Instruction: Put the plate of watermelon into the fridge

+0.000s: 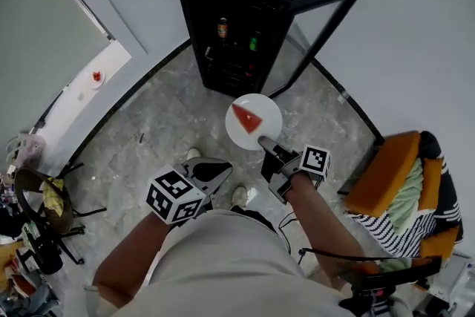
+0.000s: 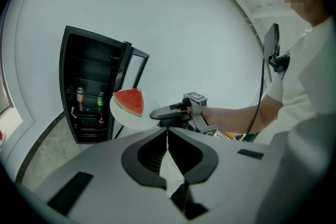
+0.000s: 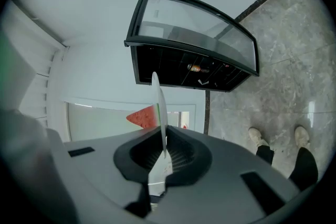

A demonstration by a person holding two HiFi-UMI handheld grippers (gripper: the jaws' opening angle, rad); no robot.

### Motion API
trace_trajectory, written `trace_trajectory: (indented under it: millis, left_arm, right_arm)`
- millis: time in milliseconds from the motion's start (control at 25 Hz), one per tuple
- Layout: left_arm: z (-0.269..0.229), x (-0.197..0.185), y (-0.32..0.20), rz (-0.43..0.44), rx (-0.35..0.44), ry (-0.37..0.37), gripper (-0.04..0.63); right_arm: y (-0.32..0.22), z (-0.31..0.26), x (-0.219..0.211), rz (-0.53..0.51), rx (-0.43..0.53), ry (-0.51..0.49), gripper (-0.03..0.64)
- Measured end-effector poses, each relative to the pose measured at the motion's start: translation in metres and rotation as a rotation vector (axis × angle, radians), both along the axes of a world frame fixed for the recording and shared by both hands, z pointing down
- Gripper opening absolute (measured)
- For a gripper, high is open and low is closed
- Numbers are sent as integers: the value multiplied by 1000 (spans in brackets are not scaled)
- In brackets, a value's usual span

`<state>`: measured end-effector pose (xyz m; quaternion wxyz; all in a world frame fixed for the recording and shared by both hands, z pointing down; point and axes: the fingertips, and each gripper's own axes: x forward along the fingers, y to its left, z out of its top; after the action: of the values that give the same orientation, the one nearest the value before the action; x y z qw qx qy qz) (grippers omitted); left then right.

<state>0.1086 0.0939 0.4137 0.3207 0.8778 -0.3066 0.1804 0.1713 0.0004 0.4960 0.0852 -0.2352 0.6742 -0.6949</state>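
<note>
A white plate (image 1: 256, 131) carries a red watermelon slice (image 1: 247, 117) and hangs above the floor in front of the black fridge (image 1: 237, 11), whose glass door (image 1: 320, 30) stands open to the right. My right gripper (image 1: 269, 148) is shut on the plate's near rim. In the right gripper view the plate (image 3: 159, 107) is edge-on between the jaws, with the slice (image 3: 144, 117) on its left face. My left gripper (image 1: 211, 174) is held low near my body, shut and holding nothing. From its view the plate (image 2: 122, 115) and the right gripper (image 2: 170, 112) are ahead.
Two bottles (image 1: 222, 28) stand on a fridge shelf. An orange chair (image 1: 390, 174) with striped cloth is at the right. A white ledge (image 1: 74, 96) at the left holds a small dish. Cluttered stands (image 1: 37, 219) fill the lower left. My shoes (image 1: 239, 195) are on the marble floor.
</note>
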Motion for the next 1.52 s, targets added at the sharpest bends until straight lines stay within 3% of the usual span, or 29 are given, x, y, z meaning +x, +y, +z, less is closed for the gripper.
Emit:
trace_trajectory:
  millis: [320,800,1200,1520]
  left_arm:
    - [4,-65,-62,75,1,6,14]
    - [15,-169,-136,232,-14,-8,14]
    - [23,-179,-200,216,-62,27,14]
    - [36,-176,-249,225,-70,-10,14]
  right_arm:
    - [-70,20,-71,70,-23,17,25]
    - [-179,65,-156,310,-89,8,25]
    - [-279,108,-188,360,-126,35,25]
    - [-355,134,-194,411,-130,30,25]
